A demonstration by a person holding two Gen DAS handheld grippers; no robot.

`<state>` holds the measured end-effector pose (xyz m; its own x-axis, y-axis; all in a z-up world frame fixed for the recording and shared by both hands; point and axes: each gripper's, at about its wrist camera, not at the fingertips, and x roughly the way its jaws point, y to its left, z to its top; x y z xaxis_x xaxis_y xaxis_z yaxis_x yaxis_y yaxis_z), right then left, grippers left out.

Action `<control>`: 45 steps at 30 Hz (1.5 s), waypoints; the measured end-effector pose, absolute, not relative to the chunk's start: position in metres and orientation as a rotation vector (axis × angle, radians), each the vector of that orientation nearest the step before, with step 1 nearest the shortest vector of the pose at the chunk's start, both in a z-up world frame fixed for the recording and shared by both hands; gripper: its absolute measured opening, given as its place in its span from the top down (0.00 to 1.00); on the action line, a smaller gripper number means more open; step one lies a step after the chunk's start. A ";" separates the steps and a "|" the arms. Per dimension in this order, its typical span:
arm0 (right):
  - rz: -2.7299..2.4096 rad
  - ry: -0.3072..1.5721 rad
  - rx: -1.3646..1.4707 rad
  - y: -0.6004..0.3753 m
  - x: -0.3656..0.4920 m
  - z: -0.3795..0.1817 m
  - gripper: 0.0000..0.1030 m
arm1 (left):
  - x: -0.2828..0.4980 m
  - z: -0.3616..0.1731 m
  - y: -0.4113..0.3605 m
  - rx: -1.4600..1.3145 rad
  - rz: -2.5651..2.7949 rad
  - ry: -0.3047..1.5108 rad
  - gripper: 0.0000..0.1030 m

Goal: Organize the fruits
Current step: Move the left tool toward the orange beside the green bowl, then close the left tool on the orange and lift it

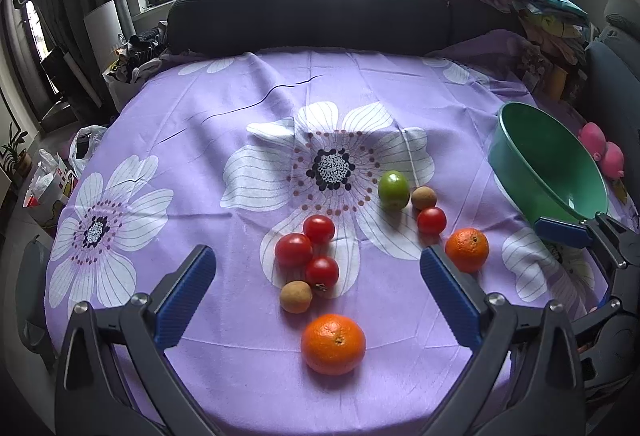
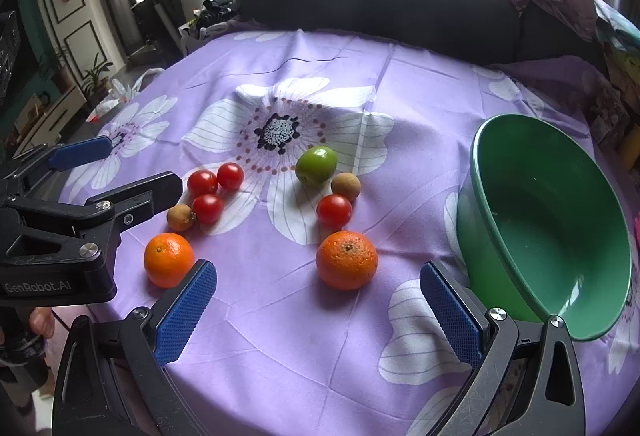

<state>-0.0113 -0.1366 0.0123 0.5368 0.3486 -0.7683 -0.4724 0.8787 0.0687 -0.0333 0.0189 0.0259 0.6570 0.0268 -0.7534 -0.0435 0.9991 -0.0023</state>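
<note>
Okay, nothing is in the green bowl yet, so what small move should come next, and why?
Probably ease the open right gripper forward around the nearer orange. That orange lies loose on the cloth straight ahead between its fingers, and the empty green bowl sits just to its right.

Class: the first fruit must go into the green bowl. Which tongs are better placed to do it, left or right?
Right, probably. The right tongs are open with an orange just ahead and the green bowl beside them.

"GenRobot.AI" on the left hand-held gripper point(image 2: 142, 165) body.
</note>
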 end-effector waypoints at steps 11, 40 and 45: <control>0.504 0.913 -0.112 -0.146 -0.010 -0.001 0.01 | -0.024 0.015 0.025 -0.208 -0.153 0.890 0.01; 0.583 0.965 -0.124 -0.149 0.025 -0.037 0.56 | 0.040 -0.046 -0.052 -0.263 -0.562 1.139 0.53; 0.579 0.954 -0.139 -0.148 0.023 -0.038 0.57 | 0.039 -0.045 -0.053 -0.241 -0.555 1.127 0.57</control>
<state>0.0234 -0.1480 -0.0376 0.4399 0.4049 -0.8016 -0.5241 0.8406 0.1369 0.0386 -0.0530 -0.0447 0.3126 -0.5339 -0.7856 0.2974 0.8405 -0.4529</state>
